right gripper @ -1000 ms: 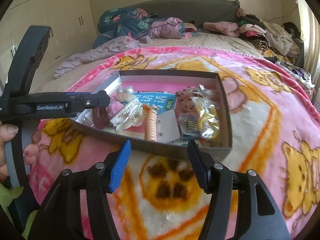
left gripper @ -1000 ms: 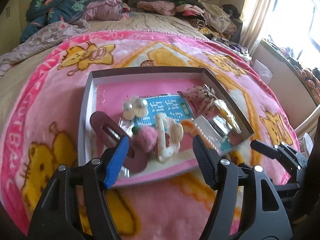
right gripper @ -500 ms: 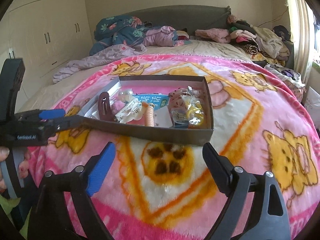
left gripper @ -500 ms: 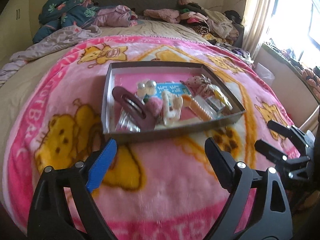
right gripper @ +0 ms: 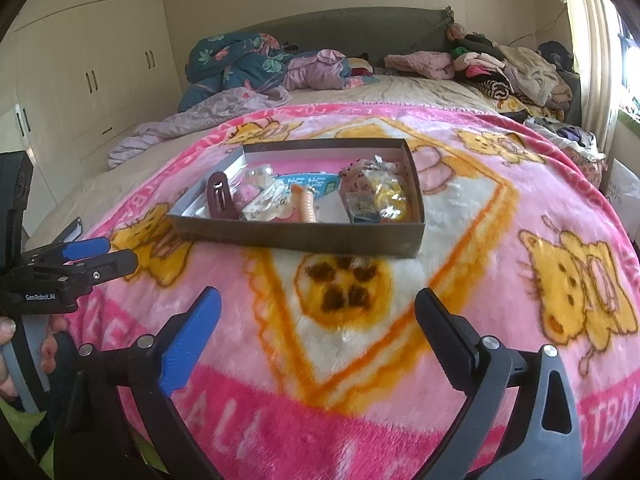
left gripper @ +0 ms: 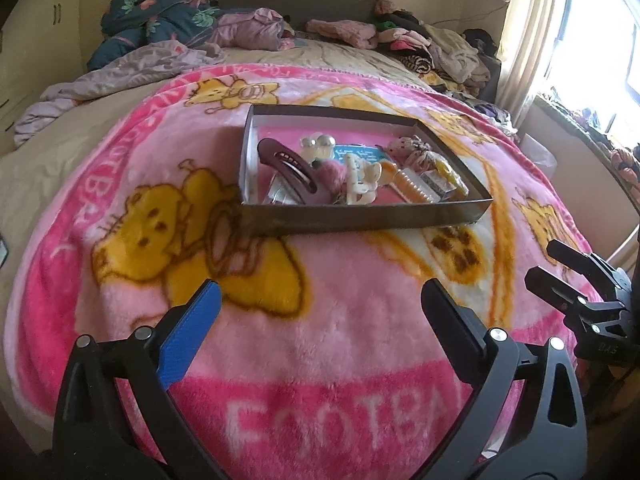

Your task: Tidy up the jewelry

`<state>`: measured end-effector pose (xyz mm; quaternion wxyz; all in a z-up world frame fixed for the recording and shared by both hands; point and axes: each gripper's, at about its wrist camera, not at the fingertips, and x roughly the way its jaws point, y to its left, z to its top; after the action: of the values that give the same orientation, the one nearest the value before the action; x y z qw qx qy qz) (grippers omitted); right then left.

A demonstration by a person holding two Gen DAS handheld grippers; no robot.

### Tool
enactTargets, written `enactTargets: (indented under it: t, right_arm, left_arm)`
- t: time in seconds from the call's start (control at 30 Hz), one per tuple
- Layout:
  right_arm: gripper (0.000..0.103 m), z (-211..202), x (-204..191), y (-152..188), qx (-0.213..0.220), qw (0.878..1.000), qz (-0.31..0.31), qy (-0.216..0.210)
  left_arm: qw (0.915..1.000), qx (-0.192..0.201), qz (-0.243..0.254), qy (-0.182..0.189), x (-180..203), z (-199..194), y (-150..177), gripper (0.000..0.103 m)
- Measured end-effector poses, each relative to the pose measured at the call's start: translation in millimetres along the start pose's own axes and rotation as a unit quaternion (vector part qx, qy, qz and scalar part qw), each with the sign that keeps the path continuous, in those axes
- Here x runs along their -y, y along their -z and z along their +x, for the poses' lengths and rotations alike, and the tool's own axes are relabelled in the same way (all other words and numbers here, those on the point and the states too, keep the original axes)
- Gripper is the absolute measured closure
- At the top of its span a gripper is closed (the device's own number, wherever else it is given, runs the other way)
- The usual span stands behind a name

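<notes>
A shallow brown cardboard tray (left gripper: 360, 218) (right gripper: 296, 238) lies on a pink cartoon blanket on the bed. In it are a maroon hair clip (left gripper: 286, 168) (right gripper: 219, 200), a white claw clip (left gripper: 362, 184), pearl pieces (left gripper: 318, 143), an orange-and-pearl clip (left gripper: 412, 188) (right gripper: 307, 208), a pink pom-pom (left gripper: 333, 174) and bagged yellow items (right gripper: 386, 196). My left gripper (left gripper: 320, 300) is open and empty, well short of the tray. My right gripper (right gripper: 316, 308) is open and empty, also short of the tray.
The pink blanket (left gripper: 320, 344) covers the near bed. Crumpled bedding (right gripper: 240, 60) and piled clothes (right gripper: 508, 68) lie at the headboard. Wardrobe doors (right gripper: 92, 60) stand at left, a bright window (left gripper: 600, 28) at right. The other gripper shows at each view's edge (left gripper: 580, 292) (right gripper: 68, 268).
Both grippers have pulled back from the tray and opened wider. The tray, earlier tilted at the left gripper's fingers, now lies flat on the blanket.
</notes>
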<state>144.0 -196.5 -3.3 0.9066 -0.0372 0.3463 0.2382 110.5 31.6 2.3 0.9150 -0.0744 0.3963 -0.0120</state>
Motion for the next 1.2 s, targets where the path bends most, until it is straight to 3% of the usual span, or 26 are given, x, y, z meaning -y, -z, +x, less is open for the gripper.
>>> enactTargets:
  t: [1.2]
  right_arm:
    - [0.008, -4, -1, 7, -0.003, 1.000, 0.004, 0.003]
  left_arm:
    - [0.9998, 0.007, -0.009, -0.017, -1, -12, 2, 0.011]
